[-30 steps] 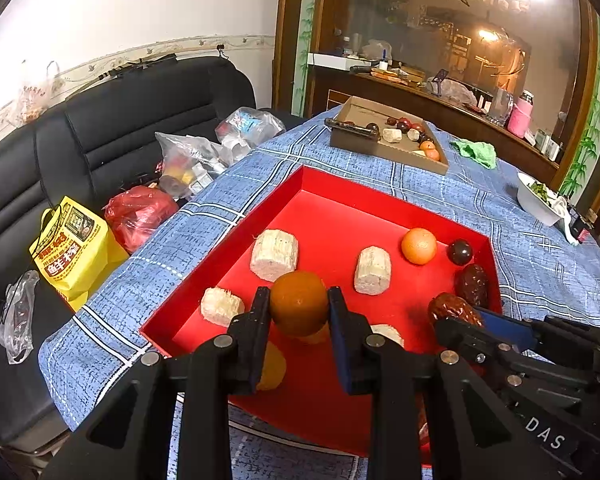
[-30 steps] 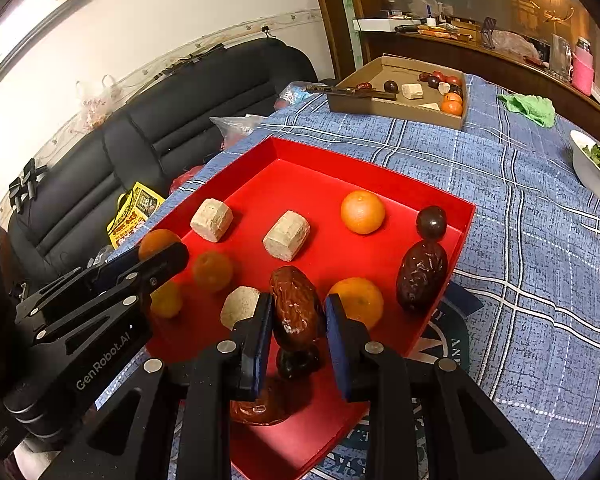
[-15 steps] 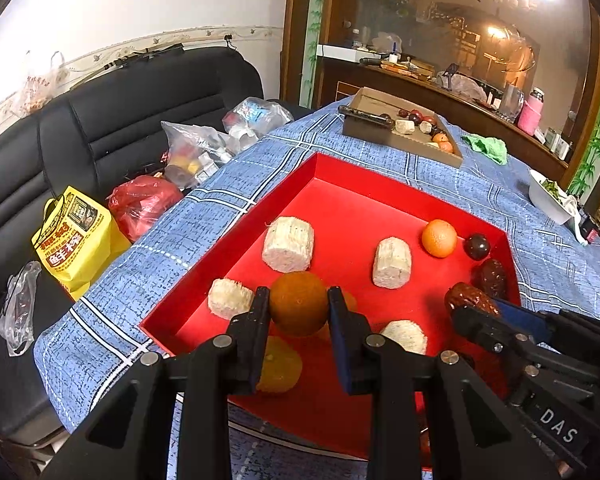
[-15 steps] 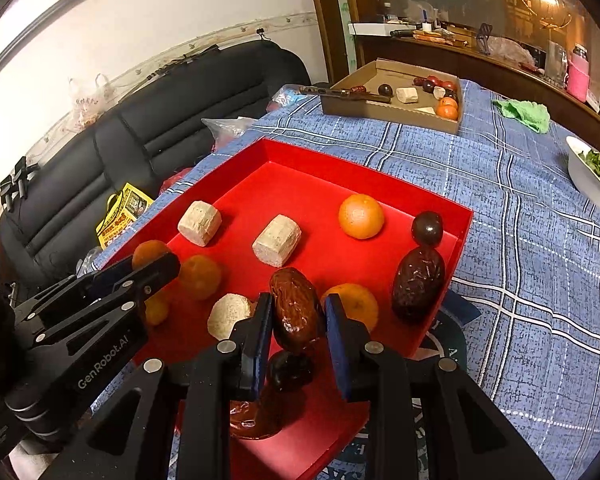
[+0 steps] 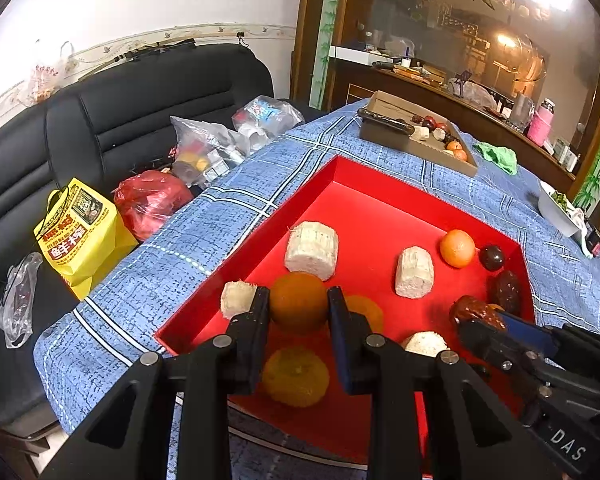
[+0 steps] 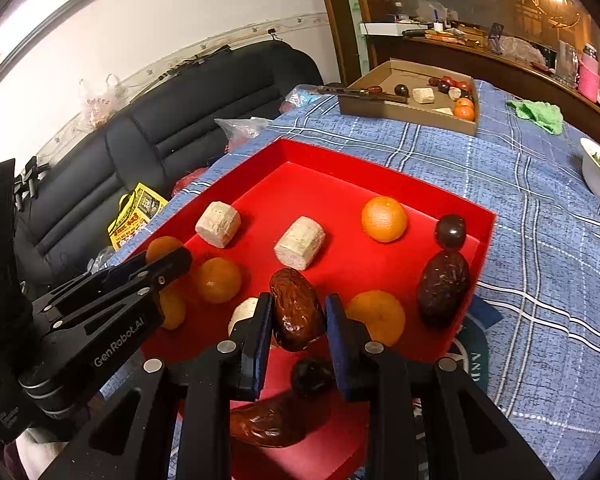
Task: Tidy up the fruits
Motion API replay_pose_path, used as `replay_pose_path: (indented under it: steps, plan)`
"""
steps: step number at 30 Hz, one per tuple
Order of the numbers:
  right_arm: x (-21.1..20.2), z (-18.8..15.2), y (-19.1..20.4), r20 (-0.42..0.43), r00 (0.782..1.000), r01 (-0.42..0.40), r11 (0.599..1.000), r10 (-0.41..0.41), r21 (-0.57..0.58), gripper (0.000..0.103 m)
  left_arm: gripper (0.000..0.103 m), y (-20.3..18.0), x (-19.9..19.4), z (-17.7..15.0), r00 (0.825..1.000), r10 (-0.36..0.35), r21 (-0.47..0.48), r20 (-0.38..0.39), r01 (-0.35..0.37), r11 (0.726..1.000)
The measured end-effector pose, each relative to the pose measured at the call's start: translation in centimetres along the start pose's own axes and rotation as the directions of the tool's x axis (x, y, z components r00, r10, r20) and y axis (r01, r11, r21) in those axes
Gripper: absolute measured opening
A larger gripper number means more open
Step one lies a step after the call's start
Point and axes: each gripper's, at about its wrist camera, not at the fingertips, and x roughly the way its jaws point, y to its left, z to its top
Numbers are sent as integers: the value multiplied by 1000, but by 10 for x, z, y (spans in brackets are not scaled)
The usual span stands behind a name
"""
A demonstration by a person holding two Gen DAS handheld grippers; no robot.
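Note:
A red tray (image 5: 372, 232) lies on the blue checked tablecloth. My left gripper (image 5: 299, 304) is shut on an orange (image 5: 299, 300), held just above the tray's near left part. Under it lie another orange (image 5: 296, 376) and pale cut chunks (image 5: 312, 244). In the right wrist view my right gripper (image 6: 296, 312) is shut on a brown date (image 6: 296, 308) over the near side of the tray (image 6: 340, 184). Loose there are an orange (image 6: 384, 218), a dark plum (image 6: 450, 231), a dark date (image 6: 442, 288) and more oranges. The left gripper (image 6: 168, 260) shows at the left.
A cardboard box (image 6: 404, 112) with more fruit stands at the table's far side. A green cloth (image 6: 536, 114) and a white bowl (image 6: 596, 176) are to the right. Left of the table edge, a black sofa (image 5: 140, 96) holds plastic bags and a yellow bag (image 5: 80, 232).
Both grips hold as before. The left wrist view has swung slightly, so the tray sits a little further right in it; the right view has hardly shifted.

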Motion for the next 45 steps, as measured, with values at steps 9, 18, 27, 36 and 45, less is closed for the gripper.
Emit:
replay_pose_path:
  steps: [9, 18, 27, 36, 45]
  plan:
    - [-5, 1, -10, 29, 1000, 0, 999, -1, 49, 55, 73, -6, -9, 2, 1000, -15, 7, 26, 15, 1000]
    - [-23, 0, -19, 60, 998, 0, 997, -4, 78, 56, 80, -18, -25, 4, 999, 4, 28, 44, -5, 1000]
    - [-58, -18, -37, 113, 991, 67, 994, -77, 90, 67, 87, -42, -54, 4, 995, 22, 69, 97, -29, 997]
    - [-100, -45, -63, 163, 980, 86, 983, -113, 161, 70, 96, -69, -108, 1, 963, 97, 88, 253, -123, 989]
    - [-140, -68, -56, 238, 961, 113, 984, -144, 140, 76, 103, -93, -174, -18, 860, 182, 39, 476, -228, 973]
